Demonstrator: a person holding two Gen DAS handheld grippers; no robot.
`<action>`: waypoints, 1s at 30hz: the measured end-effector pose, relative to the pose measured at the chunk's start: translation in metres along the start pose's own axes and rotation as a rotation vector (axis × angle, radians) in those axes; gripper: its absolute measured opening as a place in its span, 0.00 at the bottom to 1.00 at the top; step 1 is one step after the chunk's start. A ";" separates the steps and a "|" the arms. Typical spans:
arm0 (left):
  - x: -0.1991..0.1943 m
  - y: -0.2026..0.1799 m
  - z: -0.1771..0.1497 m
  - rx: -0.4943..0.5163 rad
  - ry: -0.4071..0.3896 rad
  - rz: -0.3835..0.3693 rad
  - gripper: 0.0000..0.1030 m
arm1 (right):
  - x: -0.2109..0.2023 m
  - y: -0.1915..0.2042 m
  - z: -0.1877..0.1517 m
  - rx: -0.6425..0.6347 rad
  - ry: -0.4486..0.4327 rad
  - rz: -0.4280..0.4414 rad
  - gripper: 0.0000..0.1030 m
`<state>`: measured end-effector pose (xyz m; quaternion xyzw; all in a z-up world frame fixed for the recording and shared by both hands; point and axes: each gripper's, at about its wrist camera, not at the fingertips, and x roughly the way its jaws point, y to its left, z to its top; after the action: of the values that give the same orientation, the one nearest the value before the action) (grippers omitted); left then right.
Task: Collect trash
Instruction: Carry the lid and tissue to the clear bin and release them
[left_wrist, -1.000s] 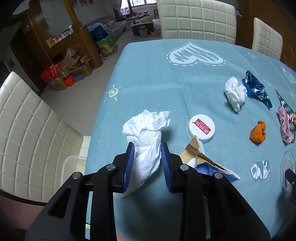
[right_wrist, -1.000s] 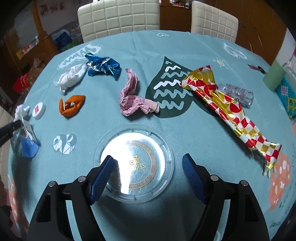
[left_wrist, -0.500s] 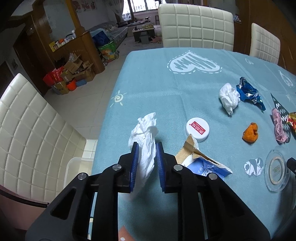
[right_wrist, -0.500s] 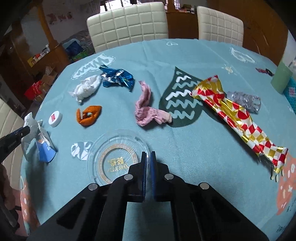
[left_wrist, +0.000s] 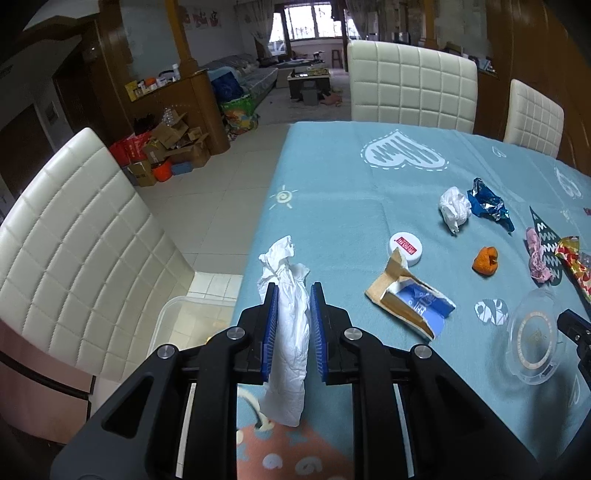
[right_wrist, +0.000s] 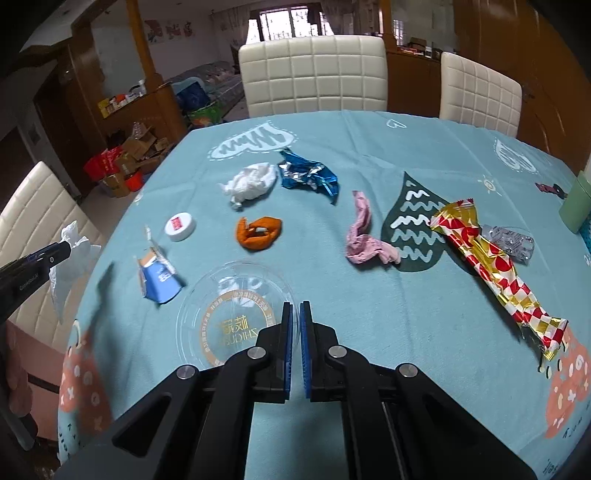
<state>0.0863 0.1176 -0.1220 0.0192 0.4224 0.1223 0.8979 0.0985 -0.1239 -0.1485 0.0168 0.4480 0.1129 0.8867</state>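
My left gripper (left_wrist: 293, 291) is shut on a white tissue (left_wrist: 288, 325) and holds it in the air over the table's left edge; the tissue also shows in the right wrist view (right_wrist: 70, 254). My right gripper (right_wrist: 295, 308) is shut on the rim of a clear plastic lid (right_wrist: 229, 310) and holds it above the cloth; the lid also shows in the left wrist view (left_wrist: 535, 343). On the blue tablecloth (right_wrist: 332, 291) lie a torn blue carton (right_wrist: 157, 275), a white cap (right_wrist: 180, 227), orange peel (right_wrist: 258, 232) and a white wad (right_wrist: 251, 182).
Blue foil (right_wrist: 308, 177), a pink wrapper (right_wrist: 364, 236), a red and gold wrapper (right_wrist: 495, 266) and a blister pack (right_wrist: 511, 242) also lie on the table. A clear plastic bin (left_wrist: 173, 325) stands on the floor by the left white chair (left_wrist: 74, 251). A green cup (right_wrist: 576, 206) is far right.
My left gripper closed on the tissue and lifted it off the table. My right gripper closed on the clear lid's rim and raised it.
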 end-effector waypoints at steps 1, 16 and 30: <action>-0.003 0.002 -0.002 -0.003 -0.003 0.003 0.18 | -0.001 0.003 -0.001 -0.007 -0.002 0.006 0.04; -0.047 0.062 -0.042 -0.120 -0.012 0.106 0.18 | -0.016 0.083 -0.002 -0.191 -0.017 0.152 0.04; -0.055 0.124 -0.067 -0.237 0.007 0.192 0.18 | -0.018 0.185 0.002 -0.442 -0.063 0.288 0.04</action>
<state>-0.0235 0.2203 -0.1064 -0.0473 0.4044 0.2568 0.8765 0.0555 0.0522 -0.1091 -0.1101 0.3774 0.3326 0.8572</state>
